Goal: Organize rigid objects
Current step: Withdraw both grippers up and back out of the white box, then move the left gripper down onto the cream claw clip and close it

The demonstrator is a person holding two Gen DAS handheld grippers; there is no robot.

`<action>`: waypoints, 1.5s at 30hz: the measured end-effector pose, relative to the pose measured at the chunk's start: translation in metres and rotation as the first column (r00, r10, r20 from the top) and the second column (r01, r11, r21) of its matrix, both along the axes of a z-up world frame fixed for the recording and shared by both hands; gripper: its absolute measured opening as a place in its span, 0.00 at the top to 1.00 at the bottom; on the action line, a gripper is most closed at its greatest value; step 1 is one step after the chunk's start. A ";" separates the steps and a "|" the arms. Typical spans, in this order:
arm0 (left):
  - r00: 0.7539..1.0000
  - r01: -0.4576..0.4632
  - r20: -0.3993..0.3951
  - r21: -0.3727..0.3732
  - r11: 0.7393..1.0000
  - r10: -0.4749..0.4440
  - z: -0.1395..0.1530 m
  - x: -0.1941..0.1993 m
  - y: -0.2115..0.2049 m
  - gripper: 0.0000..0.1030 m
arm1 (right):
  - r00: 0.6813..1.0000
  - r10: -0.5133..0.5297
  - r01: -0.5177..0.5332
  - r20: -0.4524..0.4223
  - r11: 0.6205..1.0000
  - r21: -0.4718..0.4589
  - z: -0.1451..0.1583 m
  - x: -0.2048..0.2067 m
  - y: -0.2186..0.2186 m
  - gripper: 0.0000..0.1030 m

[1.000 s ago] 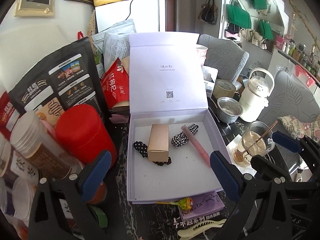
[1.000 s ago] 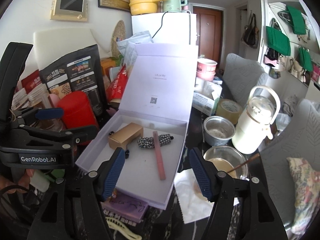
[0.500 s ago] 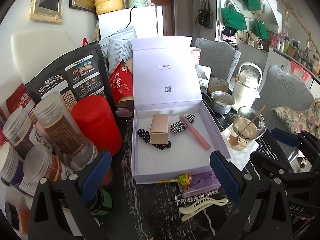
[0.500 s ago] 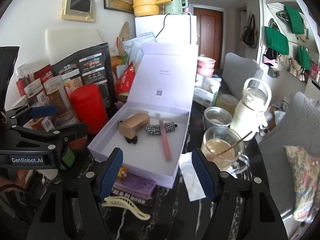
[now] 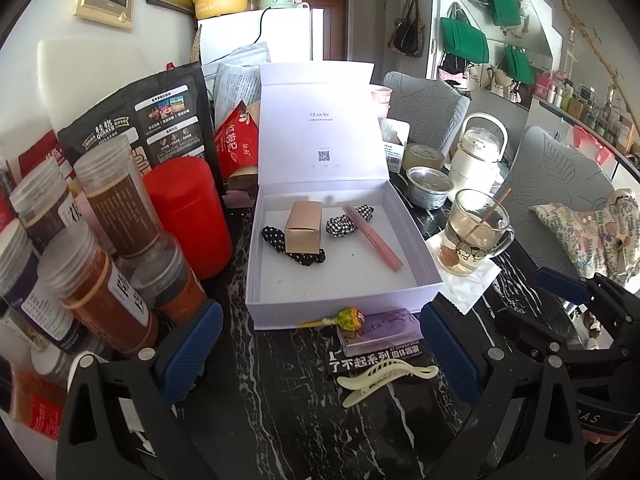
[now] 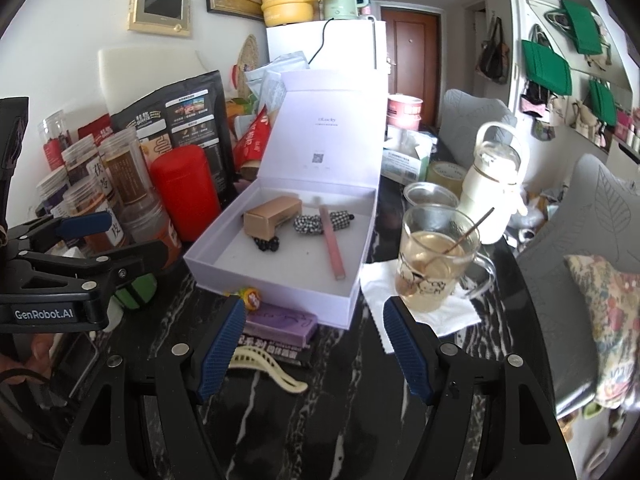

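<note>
A white open box (image 5: 424,258) (image 6: 218,240) with its lid up holds a tan carton (image 5: 303,226) (image 6: 272,215), a pink stick (image 5: 378,238) (image 6: 333,246) and checked and dotted hair ties (image 5: 344,224). In front of the box lie a lollipop (image 5: 349,316) (image 6: 251,295), a purple case (image 5: 380,330) (image 6: 282,320) and a cream hair clip (image 5: 384,378) (image 6: 268,366). My left gripper (image 5: 320,350) is open and empty, near the table's front. My right gripper (image 6: 314,348) is open and empty, above the clip and case.
Spice jars (image 5: 116,216), a red canister (image 5: 188,212) and a black bag (image 5: 144,120) crowd the left. A glass mug of tea (image 5: 474,232) (image 6: 438,258) on a napkin, a metal bowl (image 5: 430,186) and a white kettle (image 5: 478,152) stand right of the box.
Both grippers have pulled back and up from the box. The lollipop, purple case and hair clip in front of the box have come into fuller view.
</note>
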State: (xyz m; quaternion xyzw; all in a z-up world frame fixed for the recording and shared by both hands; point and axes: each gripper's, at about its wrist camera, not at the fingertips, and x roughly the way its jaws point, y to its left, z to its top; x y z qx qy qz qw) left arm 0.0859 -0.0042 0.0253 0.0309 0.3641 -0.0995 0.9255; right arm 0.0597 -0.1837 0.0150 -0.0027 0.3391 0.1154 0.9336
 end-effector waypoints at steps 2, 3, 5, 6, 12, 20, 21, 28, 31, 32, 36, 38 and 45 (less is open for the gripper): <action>1.000 0.007 -0.009 -0.010 1.000 -0.007 -0.003 -0.002 -0.001 0.02 | 1.000 -0.003 0.003 -0.006 1.000 0.007 -0.003 -0.003 -0.002 0.29; 1.000 0.010 -0.014 -0.012 1.000 -0.010 -0.005 -0.003 -0.001 0.02 | 1.000 -0.004 0.004 -0.009 1.000 0.010 -0.005 -0.004 -0.003 0.29; 1.000 0.012 -0.022 -0.019 1.000 -0.012 -0.008 -0.005 -0.003 0.02 | 1.000 -0.009 0.009 -0.015 1.000 0.013 -0.009 -0.007 -0.005 0.29; 1.000 0.013 -0.026 -0.024 1.000 -0.013 -0.011 -0.006 -0.004 0.02 | 1.000 -0.011 0.011 -0.019 1.000 0.015 -0.011 -0.008 -0.006 0.29; 0.998 0.020 -0.064 -0.041 0.999 -0.023 -0.027 -0.009 -0.009 0.02 | 0.999 -0.017 0.018 -0.043 1.000 0.025 -0.028 -0.014 -0.013 0.29; 0.996 0.005 -0.093 -0.082 0.997 -0.013 -0.046 -0.015 -0.020 0.02 | 0.997 -0.043 0.045 -0.061 0.999 0.024 -0.045 -0.018 -0.026 0.29; 0.995 0.003 -0.094 -0.089 0.996 -0.011 -0.048 -0.016 -0.022 0.02 | 0.997 -0.046 0.048 -0.062 0.999 0.025 -0.047 -0.018 -0.028 0.29; 0.992 0.001 -0.127 -0.137 0.991 -0.018 -0.067 -0.013 -0.029 0.02 | 0.994 -0.063 0.066 -0.084 0.997 0.036 -0.060 -0.018 -0.039 0.29; 0.989 -0.009 -0.150 -0.144 0.990 -0.013 -0.078 -0.009 -0.032 0.02 | 0.994 -0.064 0.067 -0.094 0.997 0.030 -0.065 -0.016 -0.042 0.29; 0.988 -0.014 -0.155 -0.146 0.989 -0.009 -0.081 -0.008 -0.032 0.02 | 0.993 -0.065 0.067 -0.096 0.997 0.027 -0.067 -0.015 -0.043 0.29; 0.987 -0.039 -0.159 -0.154 0.987 0.014 -0.092 -0.005 -0.033 0.02 | 0.993 -0.062 0.065 -0.105 0.998 0.025 -0.072 -0.013 -0.046 0.29; 0.987 -0.054 -0.156 -0.159 0.986 0.029 -0.096 -0.004 -0.032 0.02 | 0.992 -0.060 0.063 -0.111 0.998 0.028 -0.075 -0.011 -0.048 0.29; 0.981 -0.067 -0.191 -0.175 0.982 0.033 -0.114 0.003 -0.034 0.02 | 0.991 -0.055 0.058 -0.125 0.998 0.026 -0.082 -0.002 -0.051 0.29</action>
